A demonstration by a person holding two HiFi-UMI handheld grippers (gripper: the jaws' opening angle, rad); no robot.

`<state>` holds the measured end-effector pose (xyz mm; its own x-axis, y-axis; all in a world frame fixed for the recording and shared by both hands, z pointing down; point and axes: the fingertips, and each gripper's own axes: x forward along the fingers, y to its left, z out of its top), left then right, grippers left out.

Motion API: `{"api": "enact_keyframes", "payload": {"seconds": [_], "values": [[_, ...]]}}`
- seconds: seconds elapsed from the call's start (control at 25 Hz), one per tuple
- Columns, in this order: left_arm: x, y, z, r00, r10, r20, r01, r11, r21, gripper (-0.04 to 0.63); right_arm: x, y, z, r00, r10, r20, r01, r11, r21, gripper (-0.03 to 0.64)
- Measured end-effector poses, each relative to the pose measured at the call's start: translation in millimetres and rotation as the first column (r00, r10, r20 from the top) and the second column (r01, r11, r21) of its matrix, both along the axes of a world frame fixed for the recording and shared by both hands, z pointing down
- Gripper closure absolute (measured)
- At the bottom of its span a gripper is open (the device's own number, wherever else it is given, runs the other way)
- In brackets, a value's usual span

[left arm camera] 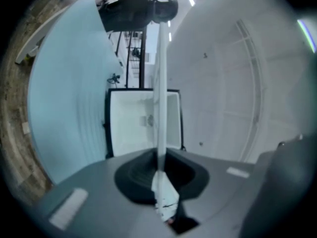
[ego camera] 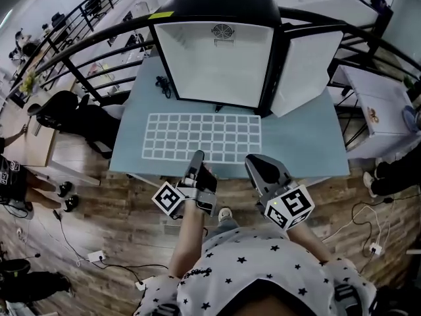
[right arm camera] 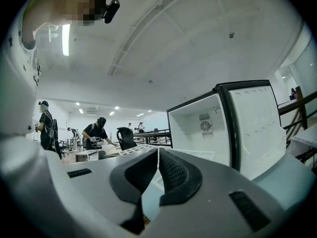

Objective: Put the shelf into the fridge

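Left gripper pinches the near edge of the white wire shelf, which lies flat ahead of it over the pale blue table. Right gripper sits alongside, pads pressed together and empty, by the shelf's near right corner. Straight beyond the shelf the fridge stands open, its door swung out ahead of the right gripper; a black cable lies ahead-left by the fridge's corner.
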<state>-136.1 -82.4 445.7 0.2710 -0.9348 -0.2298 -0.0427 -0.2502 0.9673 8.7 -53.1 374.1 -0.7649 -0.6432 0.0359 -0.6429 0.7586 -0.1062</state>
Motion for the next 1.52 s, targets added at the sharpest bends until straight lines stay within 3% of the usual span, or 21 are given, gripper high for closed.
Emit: {"api": "enact_keyframes", "payload": {"seconds": [0.28, 0.72, 1.16, 1.52], "values": [[-17, -57, 4, 0.998, 0.068, -0.006, -0.068, 0.998, -0.006, 0.561, -25, -44, 2, 0.999, 0.044, 0.004, -0.044, 0.999, 0.02, 0.594], [-14, -136, 10, 0.985, 0.172, -0.011, -0.172, 0.985, -0.024, 0.561, -20, -102, 7, 0.987, 0.161, 0.014, -0.161, 0.987, 0.017, 0.594], [-4, -180, 11, 0.974, 0.223, -0.027, -0.224, 0.974, -0.027, 0.561, -5, -129, 24, 0.976, 0.218, -0.011, -0.219, 0.975, -0.03, 0.594], [2, -208, 22, 0.976, 0.212, -0.059, -0.215, 0.976, -0.047, 0.56, 13, -166, 32, 0.975, 0.217, -0.045, -0.218, 0.975, -0.029, 0.594]]}}
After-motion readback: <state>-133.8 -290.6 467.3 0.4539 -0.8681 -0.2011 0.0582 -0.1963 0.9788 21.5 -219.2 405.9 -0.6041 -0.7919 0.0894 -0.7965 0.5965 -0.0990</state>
